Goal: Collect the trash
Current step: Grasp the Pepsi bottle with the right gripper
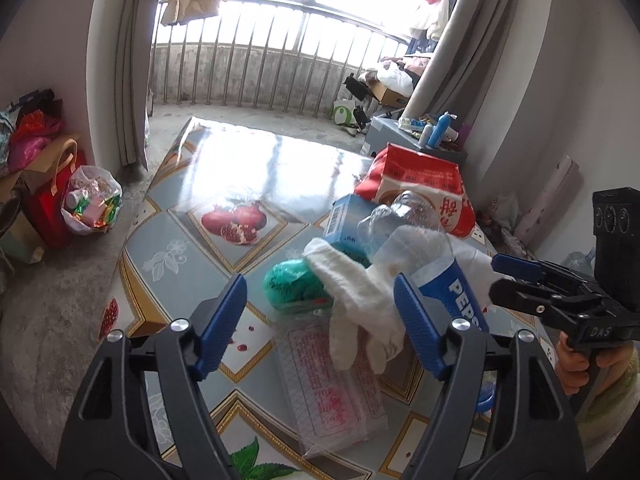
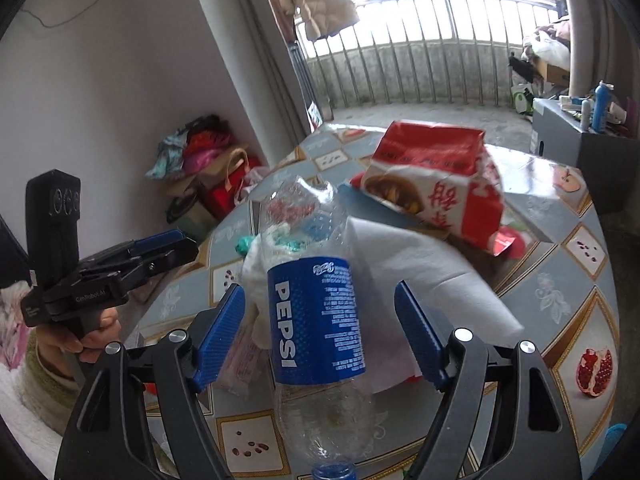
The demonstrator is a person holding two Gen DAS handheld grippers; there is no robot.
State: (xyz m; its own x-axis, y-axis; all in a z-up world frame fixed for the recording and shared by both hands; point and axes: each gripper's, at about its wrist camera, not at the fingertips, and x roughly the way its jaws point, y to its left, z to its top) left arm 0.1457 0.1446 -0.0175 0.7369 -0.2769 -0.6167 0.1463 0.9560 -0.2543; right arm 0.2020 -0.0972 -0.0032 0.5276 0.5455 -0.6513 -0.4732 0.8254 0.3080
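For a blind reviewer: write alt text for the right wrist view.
The right hand-held gripper stands open around a crushed Pepsi bottle lying on a fruit-patterned table, pads not touching it. Behind lie white paper and a red snack bag; the left hand-held gripper shows at left.

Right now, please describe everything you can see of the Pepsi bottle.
The Pepsi bottle is clear, crumpled plastic with a blue label and blue cap, apparently empty. It lies on the table's trash pile, cap toward the right gripper, between its open fingers, which do not visibly touch it. A white tissue lies against it.
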